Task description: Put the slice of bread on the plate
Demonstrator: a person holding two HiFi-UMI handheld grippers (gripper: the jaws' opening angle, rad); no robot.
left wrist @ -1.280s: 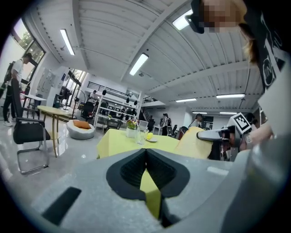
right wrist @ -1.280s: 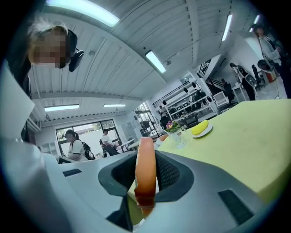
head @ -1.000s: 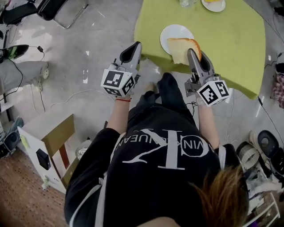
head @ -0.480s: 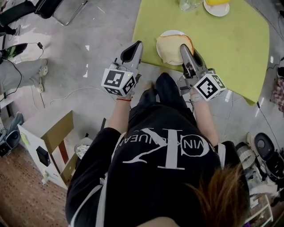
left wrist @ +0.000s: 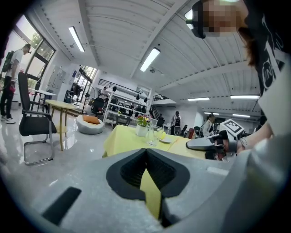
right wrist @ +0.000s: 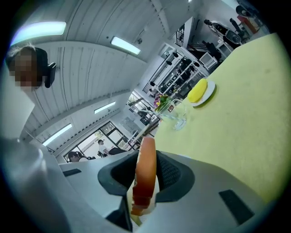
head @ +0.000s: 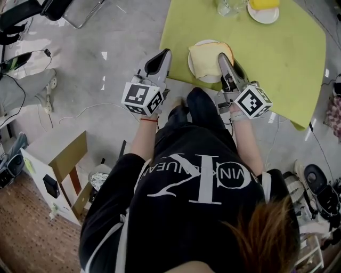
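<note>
"Starting left of the plate [head: 204,79], what is the left gripper [head: 162,55] doing?"

"It hangs off the edge of the table [head: 277,58], over the grey floor [head: 106,80], well apart from the plate. In the left gripper view its pads meet at the tips with nothing between them. Only a sliver of yellow cloth shows through the gap lower down."

"And the plate itself?"

"It is mostly covered. The slice of bread [head: 205,57] lies across it in the head view, so only the white rim on the near and left sides shows. Whether the slice touches the plate or sits just above it, I cannot tell."

"What holds the slice?"

"The right gripper [head: 222,57], which reaches in from the plate's near right side. Its jaws are clamped on the right-hand part of the slice. In the right gripper view the bread stands edge-on between the pads, its brown edge toward the camera and the rest hidden behind that edge."

"Anything beyond the plate?"

"Farther back and to the right stand a glass [head: 230,6] and a small saucer [head: 265,11] with something yellow on it, both cut off by the top of the head view. The yellow thing is too small to identify. Nearer than the plate, the person's dark shirt [head: 186,202] hides part of the table's near edge."
</note>
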